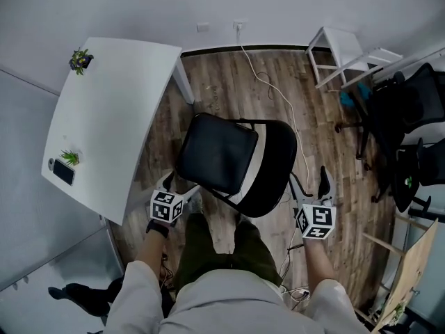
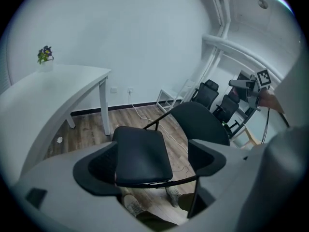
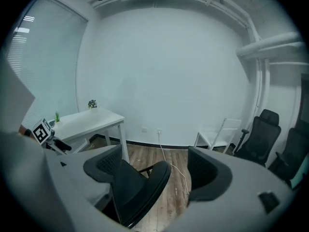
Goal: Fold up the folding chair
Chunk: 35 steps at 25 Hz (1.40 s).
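Observation:
The black folding chair stands on the wood floor, its seat (image 1: 217, 152) toward the table and its curved backrest (image 1: 275, 167) on the right. My left gripper (image 1: 169, 182) is at the seat's near left corner, open. In the left gripper view the seat (image 2: 141, 154) reaches in between the wide-apart fingers (image 2: 207, 159) and is not clamped. My right gripper (image 1: 311, 185) hangs open just right of the backrest. In the right gripper view the backrest (image 3: 153, 183) shows between the spread fingers (image 3: 207, 174) and covers part of the left one.
A white table (image 1: 111, 117) with a phone (image 1: 62, 172) and two small plants stands close on the left. A white cable (image 1: 274, 92) runs over the floor behind the chair. A white rack (image 1: 341, 54) and black office chairs (image 1: 407, 117) crowd the right. The person's legs are right behind the chair.

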{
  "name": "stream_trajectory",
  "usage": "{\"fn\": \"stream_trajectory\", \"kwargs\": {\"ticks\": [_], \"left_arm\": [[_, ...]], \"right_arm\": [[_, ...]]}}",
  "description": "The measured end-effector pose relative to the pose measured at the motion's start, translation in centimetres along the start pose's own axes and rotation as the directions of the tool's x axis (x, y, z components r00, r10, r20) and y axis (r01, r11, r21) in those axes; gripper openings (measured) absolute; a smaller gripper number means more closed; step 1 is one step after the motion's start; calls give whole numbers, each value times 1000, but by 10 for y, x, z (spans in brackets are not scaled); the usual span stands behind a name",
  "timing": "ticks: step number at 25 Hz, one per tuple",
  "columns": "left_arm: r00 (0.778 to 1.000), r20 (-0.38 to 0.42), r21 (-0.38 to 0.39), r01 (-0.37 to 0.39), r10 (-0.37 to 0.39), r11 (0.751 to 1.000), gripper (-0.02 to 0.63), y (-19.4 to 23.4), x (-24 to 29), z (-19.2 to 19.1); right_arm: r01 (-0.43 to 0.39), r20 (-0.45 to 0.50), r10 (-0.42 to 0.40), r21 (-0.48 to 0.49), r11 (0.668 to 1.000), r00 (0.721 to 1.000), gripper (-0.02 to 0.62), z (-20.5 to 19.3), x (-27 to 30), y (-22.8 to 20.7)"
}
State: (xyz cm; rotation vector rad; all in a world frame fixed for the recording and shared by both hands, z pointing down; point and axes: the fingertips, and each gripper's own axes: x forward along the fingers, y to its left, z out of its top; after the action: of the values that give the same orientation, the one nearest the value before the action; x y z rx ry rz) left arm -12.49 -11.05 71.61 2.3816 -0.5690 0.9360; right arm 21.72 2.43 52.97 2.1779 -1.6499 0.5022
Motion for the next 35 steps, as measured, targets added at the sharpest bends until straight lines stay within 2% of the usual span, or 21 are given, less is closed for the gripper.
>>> {"fn": "stream_trajectory", "kwargs": {"ticks": [6,13,25,35], "left_arm": [[997,-75,7,11,-11,1000,456,29,42,-28],[993,-118,-6,23,-23,1000,456,61,87,-45],[980,-197,-39,18,-26,999,456,106,151,-87],[961,-277,-18,24,-28,1000,456,147,201,-117]], "right_arm": [[29,-97,-23,53,998,995,433,-38,39,-13],[48,-205,-23,122,991,979,431,-80,86,-24],[63,-303,-19,136,989,953,431,-111,139,-35],[50,-375,14,161,986,927,430,-138,170,-39]]}}
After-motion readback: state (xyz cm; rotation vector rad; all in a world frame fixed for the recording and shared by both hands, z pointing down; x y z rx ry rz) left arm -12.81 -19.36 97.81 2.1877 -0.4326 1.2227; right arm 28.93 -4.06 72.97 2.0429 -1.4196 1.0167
